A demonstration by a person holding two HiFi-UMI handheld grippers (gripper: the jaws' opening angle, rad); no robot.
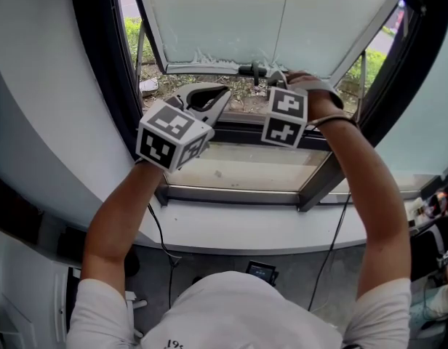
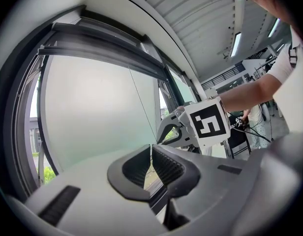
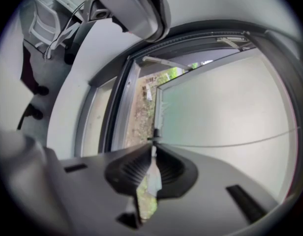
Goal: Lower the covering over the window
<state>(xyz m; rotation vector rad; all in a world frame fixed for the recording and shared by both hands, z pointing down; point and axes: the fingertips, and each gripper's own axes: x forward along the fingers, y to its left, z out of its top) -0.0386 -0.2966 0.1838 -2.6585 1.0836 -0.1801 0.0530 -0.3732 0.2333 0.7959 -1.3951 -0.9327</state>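
Observation:
A pale translucent roller blind (image 1: 231,17) covers the upper window, and its bottom edge (image 1: 209,65) hangs above the open lower part. My right gripper (image 1: 270,75) reaches up to that edge beside a small dark pull (image 1: 252,70). In the right gripper view the right gripper (image 3: 153,150) is shut on the blind's bottom edge (image 3: 156,127), with the blind (image 3: 230,112) stretching away to the right. My left gripper (image 1: 218,97) is held level just left of it, below the edge. Seen from its own camera, the left gripper (image 2: 151,154) is shut on nothing and faces the blind (image 2: 97,112).
A black window frame (image 1: 100,57) surrounds the opening. A lower glass pane (image 1: 246,169) sits above the white sill (image 1: 231,227). Greenery (image 1: 140,31) and soil lie outside. A thin cord (image 1: 284,13) runs down the blind. A cable (image 1: 163,240) hangs below the sill.

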